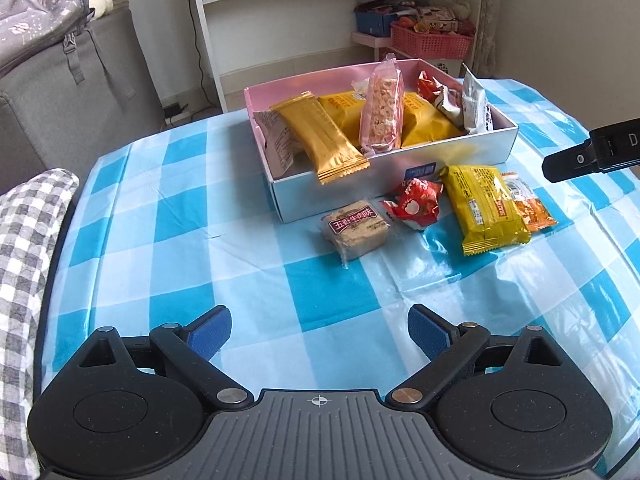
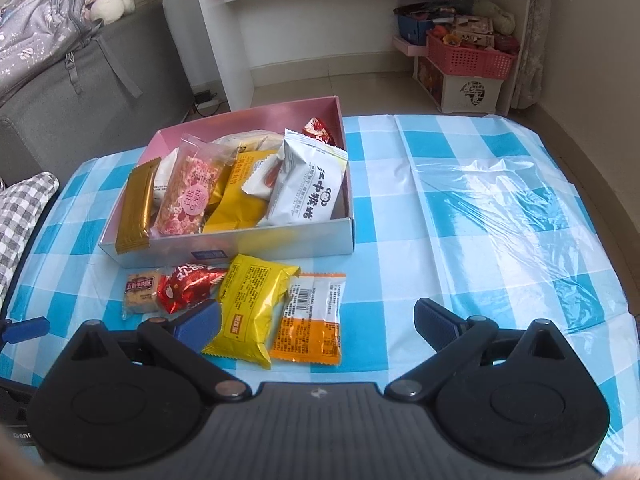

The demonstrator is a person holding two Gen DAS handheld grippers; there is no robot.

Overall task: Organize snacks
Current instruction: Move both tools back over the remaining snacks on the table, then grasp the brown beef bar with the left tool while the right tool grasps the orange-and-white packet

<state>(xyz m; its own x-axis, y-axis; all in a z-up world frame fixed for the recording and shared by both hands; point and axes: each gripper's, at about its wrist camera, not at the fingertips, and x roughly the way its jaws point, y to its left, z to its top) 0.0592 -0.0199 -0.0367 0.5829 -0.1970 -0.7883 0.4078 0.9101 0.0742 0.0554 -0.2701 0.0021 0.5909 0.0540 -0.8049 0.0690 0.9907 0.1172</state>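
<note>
Most snacks already lie in the pink box (image 2: 256, 236) at 11 o'clock on the worktop (image 2: 480, 240). Four remain outside along its near wall: beef cube (image 2: 141, 290), red pack (image 2: 188, 286), yellow pack (image 2: 252, 312), orange pack (image 2: 310, 320). Both the left tongs (image 1: 319, 336) and right tongs (image 2: 318, 326) gape wide, empty.

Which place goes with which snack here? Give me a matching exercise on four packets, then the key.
Things:
1. white packet
2. gold bar
3. orange packet
4. brown square snack

Places:
A. on the tablecloth, left end of the row before the box
B. in the box, at its right end
C. on the tablecloth, right end of the row
D. hanging over the box's front left rim

Pairs: 1-B, 2-D, 3-C, 4-A
</note>
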